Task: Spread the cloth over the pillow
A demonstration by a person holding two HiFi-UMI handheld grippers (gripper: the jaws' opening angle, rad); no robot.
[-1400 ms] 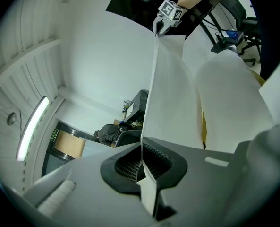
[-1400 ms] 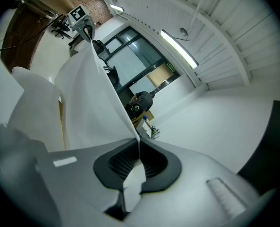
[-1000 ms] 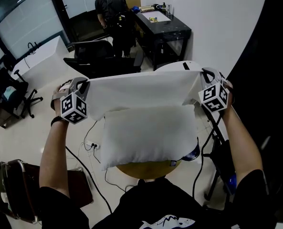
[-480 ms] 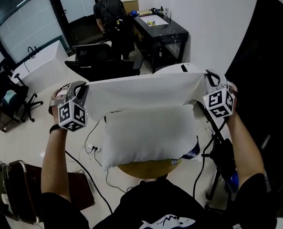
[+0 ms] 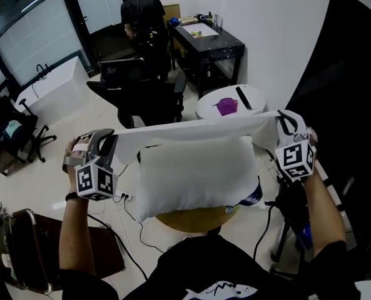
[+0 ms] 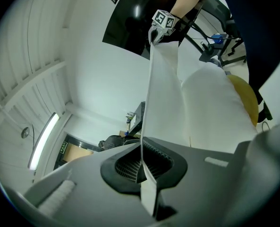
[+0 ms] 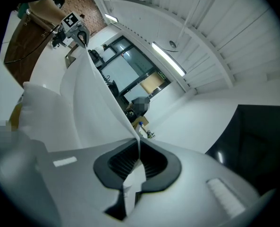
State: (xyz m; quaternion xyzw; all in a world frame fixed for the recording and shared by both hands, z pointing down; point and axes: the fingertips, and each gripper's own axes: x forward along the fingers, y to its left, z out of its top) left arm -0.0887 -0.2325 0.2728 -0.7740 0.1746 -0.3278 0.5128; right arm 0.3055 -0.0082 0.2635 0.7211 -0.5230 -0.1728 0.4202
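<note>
As you stretch both arms out beside the pillow (image 5: 194, 177), your left gripper (image 5: 109, 139) and right gripper (image 5: 281, 119) each clamp a cloth (image 5: 191, 130) corner.

Bright, even ceiling strip light (image 7: 168, 58); strong fisheye edge distortion, perhaps slight near-field blur.

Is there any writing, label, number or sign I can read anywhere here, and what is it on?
No text here can be read.
Green sign beside the doorway: lettering too small to read.
Left marker cube and right marker cube: black-and-white square patterns only, no letters or numbers.
Shirt print: a white drawing, no words visible.
</note>
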